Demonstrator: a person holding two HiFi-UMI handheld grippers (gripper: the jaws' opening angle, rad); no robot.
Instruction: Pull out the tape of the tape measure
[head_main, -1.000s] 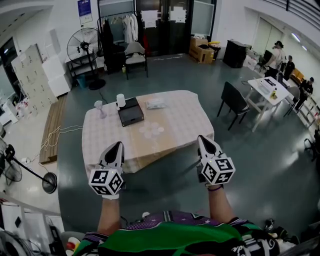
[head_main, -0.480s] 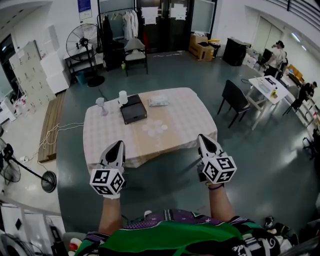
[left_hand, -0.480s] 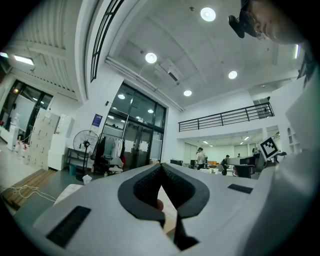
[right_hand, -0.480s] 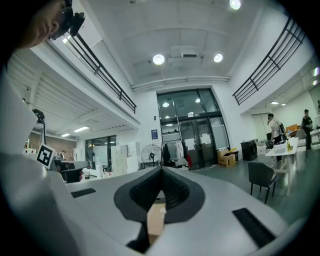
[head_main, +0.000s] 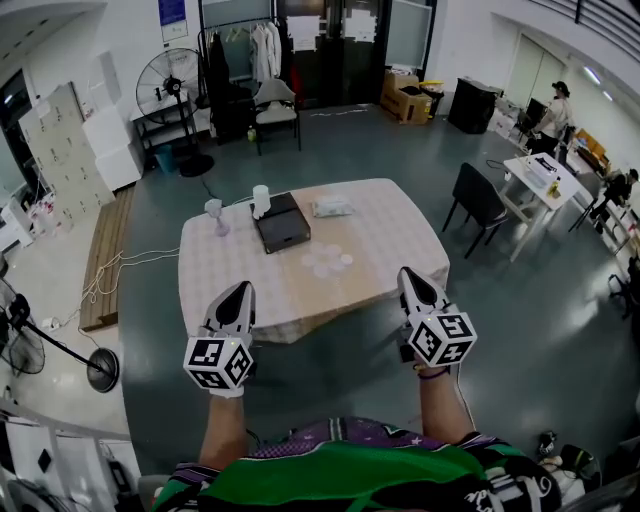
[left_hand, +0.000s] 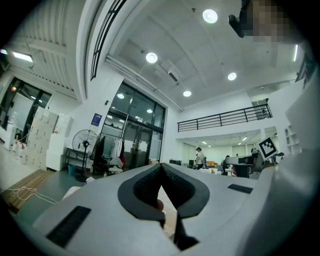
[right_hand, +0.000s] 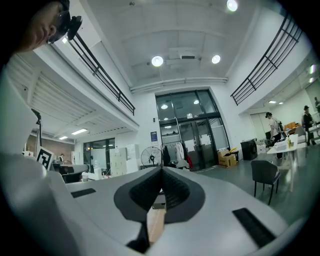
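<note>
The 2 grippers are held out level in the lower half of the head view, on the near side of the counter (head_main: 400, 250) and apart from it, with floor showing beneath them. The left gripper (head_main: 243, 287) sits at lower left and the right gripper (head_main: 407, 272) at lower right, each with its marker cube nearest the person.

In the left gripper view the left gripper (left_hand: 161, 165) is clenched, its 2 dark pads meeting at the tip with nothing between them. The right gripper view shows the right gripper (right_hand: 161, 168) clenched and empty in the same way.

The counter wears a pale checked cloth and fills the centre of the head view. On its far left part lies a black box (head_main: 281, 222), with a white cup (head_main: 261, 198) just beyond it and a clear glass (head_main: 214, 210) to the left. A white packet (head_main: 332, 208) lies at the far edge, right of the box, and a few pale discs (head_main: 325, 262) lie near the middle. The tape measure cannot be picked out among these small things at this size.

A standing fan (head_main: 168, 90) is at upper left, and a dark chair (head_main: 478, 200) stands right of the counter.
</note>
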